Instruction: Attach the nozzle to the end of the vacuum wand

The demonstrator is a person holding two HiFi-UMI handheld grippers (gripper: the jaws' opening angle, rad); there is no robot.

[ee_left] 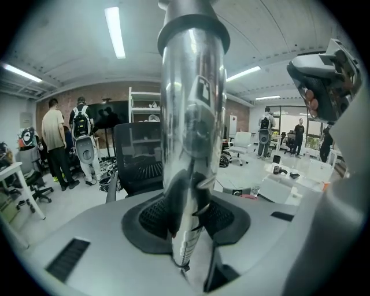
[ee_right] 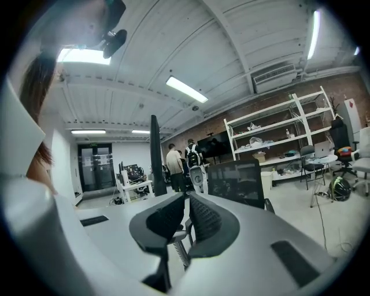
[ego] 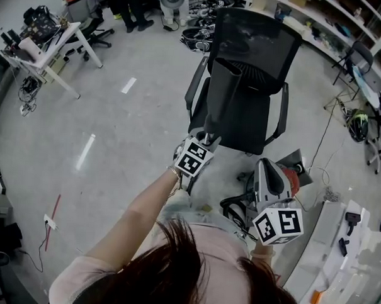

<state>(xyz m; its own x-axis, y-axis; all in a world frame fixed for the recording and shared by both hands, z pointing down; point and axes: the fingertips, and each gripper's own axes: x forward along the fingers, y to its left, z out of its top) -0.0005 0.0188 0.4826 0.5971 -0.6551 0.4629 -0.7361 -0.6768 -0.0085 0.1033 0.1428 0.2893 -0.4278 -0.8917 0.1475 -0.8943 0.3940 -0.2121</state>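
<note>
Vacuum wand (ee_left: pixel 191 144), shiny silver, sits pinched in left claw (ee_left: pixel 188 218); right claw (ee_right: pixel 186 201) pressed together.

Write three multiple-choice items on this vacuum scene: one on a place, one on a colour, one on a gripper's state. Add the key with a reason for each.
1. In the head view, what stands just beyond the left gripper?
A. a white desk
B. a black office chair
C. a shelf rack

2. What colour is the wand between the left gripper's jaws?
A. red
B. yellow
C. shiny silver

3. How does the right gripper stand?
A. jaws together, nothing between them
B. clamped on the wand
C. jaws wide apart

Key:
1 B, the chair's mesh back rises right behind that gripper.
2 C, the left gripper view shows a mirror-like metal tube.
3 A, the right gripper view shows the jaws closed on nothing.
</note>
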